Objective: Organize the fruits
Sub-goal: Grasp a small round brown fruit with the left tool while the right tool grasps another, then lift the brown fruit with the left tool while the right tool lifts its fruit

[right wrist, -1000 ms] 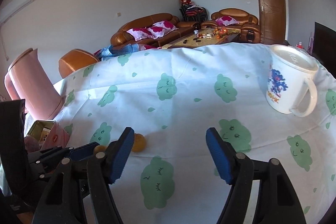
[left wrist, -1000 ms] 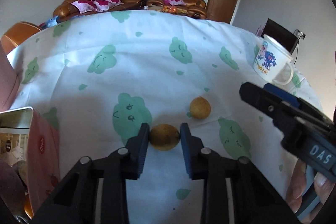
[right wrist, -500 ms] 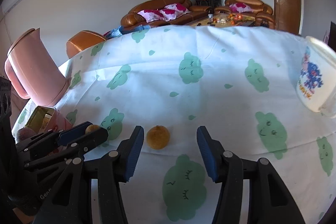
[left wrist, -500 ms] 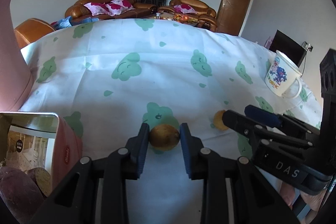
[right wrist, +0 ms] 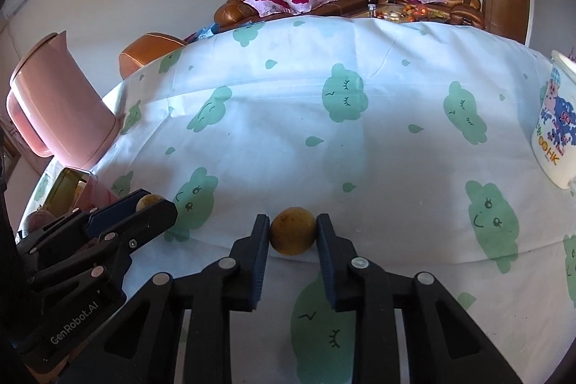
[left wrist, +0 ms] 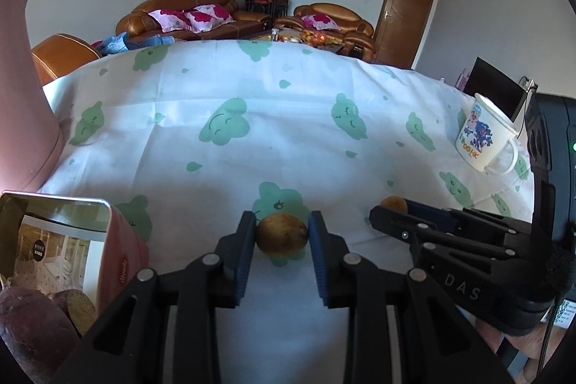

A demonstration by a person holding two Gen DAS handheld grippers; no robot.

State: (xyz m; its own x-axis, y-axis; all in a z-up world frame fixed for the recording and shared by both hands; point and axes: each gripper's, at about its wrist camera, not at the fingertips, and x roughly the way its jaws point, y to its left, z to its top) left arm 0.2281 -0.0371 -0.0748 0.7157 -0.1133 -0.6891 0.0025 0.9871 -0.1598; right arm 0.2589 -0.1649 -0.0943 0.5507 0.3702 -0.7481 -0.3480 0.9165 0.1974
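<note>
Left wrist view first: we've got the left gripper (left wrist: 282,236) clamped tight on a brownish, dull-skinned oval fruit (left wrist: 282,237), blue pads pressing both sides, right above a green cloud print on the tablecloth (left wrist: 252,146). The cloth is thin white fabric with creases and little green drops all over. At lower left sits a pink tin (left wrist: 122,261) with a rounded metal rim, lid off, and inside we see a purple sweet potato (left wrist: 32,330) plus what looks like a cut brown piece beside it. A tall matte pink pitcher (left wrist: 21,89) stands behind the tin. Far right there's a white mug (left wrist: 482,139) with a blue cartoon print; can't tell what's in it. The right gripper (left wrist: 390,215) comes in from the right, with a second fruit just peeking over its tip.

Right wrist view: the right gripper (right wrist: 292,233) is closed on a round yellow-orange fruit (right wrist: 292,235) with a slightly rough peel, sitting on the cloth, pads touching both sides. The left gripper (right wrist: 151,204) shows at lower left, holding its fruit, with the tin's open corner just behind it. The mug is cut off at the right edge.
</note>
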